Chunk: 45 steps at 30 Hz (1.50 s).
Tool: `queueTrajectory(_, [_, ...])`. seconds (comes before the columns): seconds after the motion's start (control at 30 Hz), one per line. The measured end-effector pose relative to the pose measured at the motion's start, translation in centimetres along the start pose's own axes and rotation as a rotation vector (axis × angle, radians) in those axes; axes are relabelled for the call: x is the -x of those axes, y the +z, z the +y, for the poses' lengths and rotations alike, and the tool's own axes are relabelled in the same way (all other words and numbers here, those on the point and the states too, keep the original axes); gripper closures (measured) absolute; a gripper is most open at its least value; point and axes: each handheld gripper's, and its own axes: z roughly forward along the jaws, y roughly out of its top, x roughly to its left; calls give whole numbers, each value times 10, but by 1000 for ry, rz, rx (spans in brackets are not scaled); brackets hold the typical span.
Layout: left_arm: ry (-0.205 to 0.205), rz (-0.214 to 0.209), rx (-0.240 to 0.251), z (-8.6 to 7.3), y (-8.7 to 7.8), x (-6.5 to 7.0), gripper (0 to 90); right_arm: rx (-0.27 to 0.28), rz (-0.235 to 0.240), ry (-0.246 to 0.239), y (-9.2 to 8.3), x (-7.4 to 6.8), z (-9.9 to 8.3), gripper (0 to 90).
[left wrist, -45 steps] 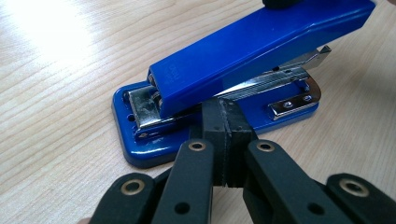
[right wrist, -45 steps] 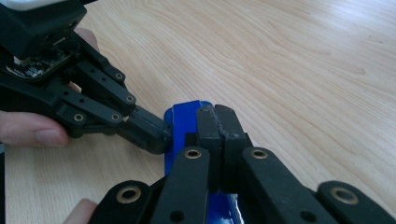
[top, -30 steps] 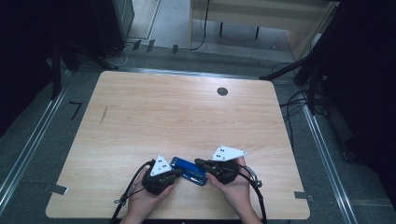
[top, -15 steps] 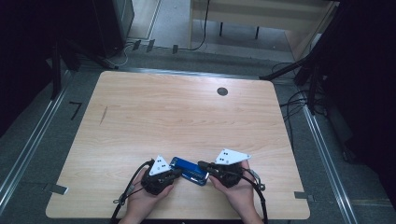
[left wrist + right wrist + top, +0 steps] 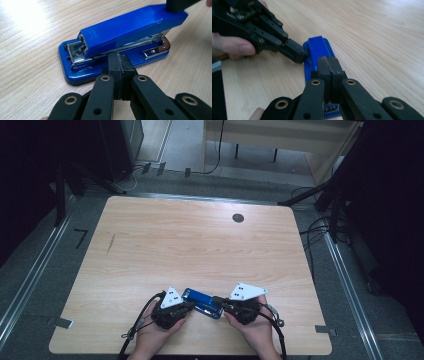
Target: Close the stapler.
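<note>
Pressing from both ends: left tool [image 5: 187,306] clenched empty at the stapler's [image 5: 202,302] side, right tool [image 5: 220,302] clenched empty on its top, stapler flat on bench [image 5: 200,245].

Left gripper [image 5: 186,305]: held low near the table's front edge, pointed toward the right, jaws pressed together.
Right gripper [image 5: 219,301]: held opposite, pointed toward the left, jaws pressed together.
Left hand [image 5: 156,330]: wrapped around the gripper body.
Right hand [image 5: 255,327]: wrapped likewise.
</note>
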Motion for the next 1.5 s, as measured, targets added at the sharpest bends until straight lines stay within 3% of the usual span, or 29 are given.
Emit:
queueTrajectory(0.17, [2,-3,-3,0,0,0,900,8,-2,12,0,0,-4,900])
queueTrajectory(0.3, [4,2,-7,0,0,0,900,-13,-33,-19,1,-4,-4,900])
queueTrajectory(0.53, [4,-2,-10,0,0,0,899,-11,-35,9,1,-5,-4,900])
queueTrajectory(0.6, [0,-5,-14,-1,0,-1,893,-12,-65,8,-1,-6,-5,900])
queueTrajectory(0.67, [-6,-6,-15,-1,-1,-1,888,33,-62,30,-6,-5,-4,900])
queueTrajectory(0.8, [-8,2,-11,-2,-1,-1,869,46,-73,36,-12,-4,-6,900])
queueTrajectory(0.97, [-16,10,28,-5,-7,-1,797,58,-76,29,-12,-14,-11,900])
queueTrajectory(1.1, [-18,18,34,-8,-12,-2,740,73,-76,-4,-10,-26,-11,900])
queueTrajectory(1.27, [-22,43,64,-14,-21,-5,664,34,-65,-16,0,-36,-14,900])
queueTrajectory(1.5, [-42,108,91,-21,-35,-14,537,2,-96,-27,12,-42,-19,900])
